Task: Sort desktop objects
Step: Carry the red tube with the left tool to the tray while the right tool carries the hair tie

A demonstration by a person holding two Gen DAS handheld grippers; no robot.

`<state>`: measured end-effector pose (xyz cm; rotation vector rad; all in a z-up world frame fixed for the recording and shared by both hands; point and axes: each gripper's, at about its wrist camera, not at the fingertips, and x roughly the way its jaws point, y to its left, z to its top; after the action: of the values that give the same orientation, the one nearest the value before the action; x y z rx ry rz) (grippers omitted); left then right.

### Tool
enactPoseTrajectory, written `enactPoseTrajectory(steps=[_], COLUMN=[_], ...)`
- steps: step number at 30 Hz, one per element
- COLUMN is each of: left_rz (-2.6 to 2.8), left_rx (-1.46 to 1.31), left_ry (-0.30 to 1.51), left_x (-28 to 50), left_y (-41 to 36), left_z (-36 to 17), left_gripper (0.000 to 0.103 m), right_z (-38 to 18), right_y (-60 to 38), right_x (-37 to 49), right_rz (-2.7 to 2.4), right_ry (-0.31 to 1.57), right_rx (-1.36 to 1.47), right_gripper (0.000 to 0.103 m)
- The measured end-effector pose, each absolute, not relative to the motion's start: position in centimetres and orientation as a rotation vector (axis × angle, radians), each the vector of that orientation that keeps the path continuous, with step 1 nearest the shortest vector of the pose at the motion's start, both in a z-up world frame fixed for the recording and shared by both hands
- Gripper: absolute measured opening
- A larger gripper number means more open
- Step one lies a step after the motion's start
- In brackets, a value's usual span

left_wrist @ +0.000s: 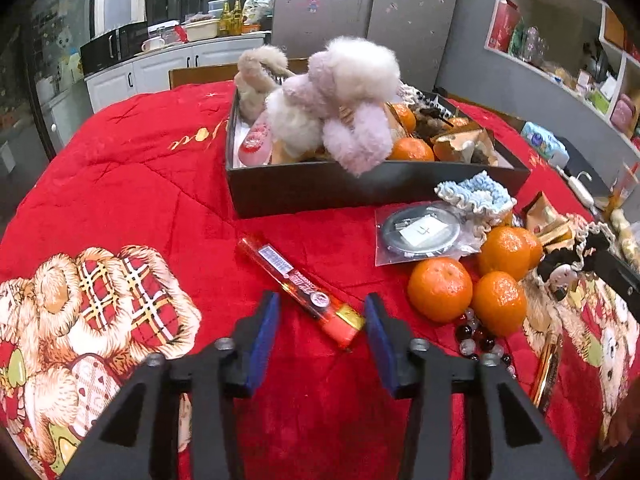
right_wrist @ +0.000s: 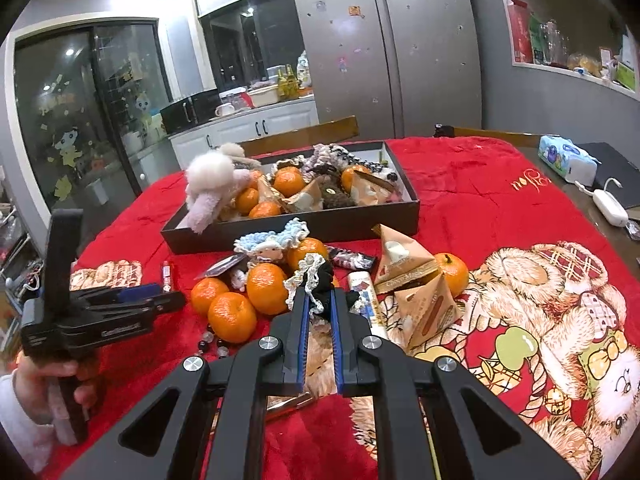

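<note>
My left gripper is open, its blue pads on either side of the near end of a long red snack stick lying on the red cloth. It also shows from the side in the right wrist view. My right gripper is shut on a black scrunchie with white lace trim, held just above the cloth. A black box behind holds plush toys, oranges and snack packs; it also shows in the right wrist view.
Loose oranges, a bagged round disc, a blue-white scrunchie, dark beads and triangular snack packs lie before the box. A tissue pack and white charger sit far right.
</note>
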<state>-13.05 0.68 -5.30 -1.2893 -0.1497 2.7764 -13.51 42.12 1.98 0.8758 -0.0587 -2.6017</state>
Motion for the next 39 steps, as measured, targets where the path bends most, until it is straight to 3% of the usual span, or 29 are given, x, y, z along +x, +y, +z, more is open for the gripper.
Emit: enactPoseTrajectory(steps=[1, 15, 26, 39], left_rz=[2.78, 2.808, 2.82, 2.838], left_rx=[-1.289, -1.226, -1.181, -1.032], left_ry=[-0.163, -0.08, -0.141, -0.033], left_x=[-13.0, -12.4, -10.2, -5.8], left_y=[0.4, 1.2, -1.0, 0.1], left_z=[-5.3, -4.8, -4.2, -2.6], left_gripper=[0.023, 0.013, 0.012, 0.012], right_z=[2.1, 3.9, 4.1, 2.4], right_y=[42.0, 41.5, 41.8, 40.1], right_x=[-13.3, -11.5, -11.7, -11.2], right_rz=[-2.606, -2.621, -2.641, -2.598], right_ry=[-0.049, -0.004, 0.009, 0.067], right_rx=[0.861, 0.678, 0.63, 0.701], right_gripper=[0.01, 0.01, 0.01, 0.01])
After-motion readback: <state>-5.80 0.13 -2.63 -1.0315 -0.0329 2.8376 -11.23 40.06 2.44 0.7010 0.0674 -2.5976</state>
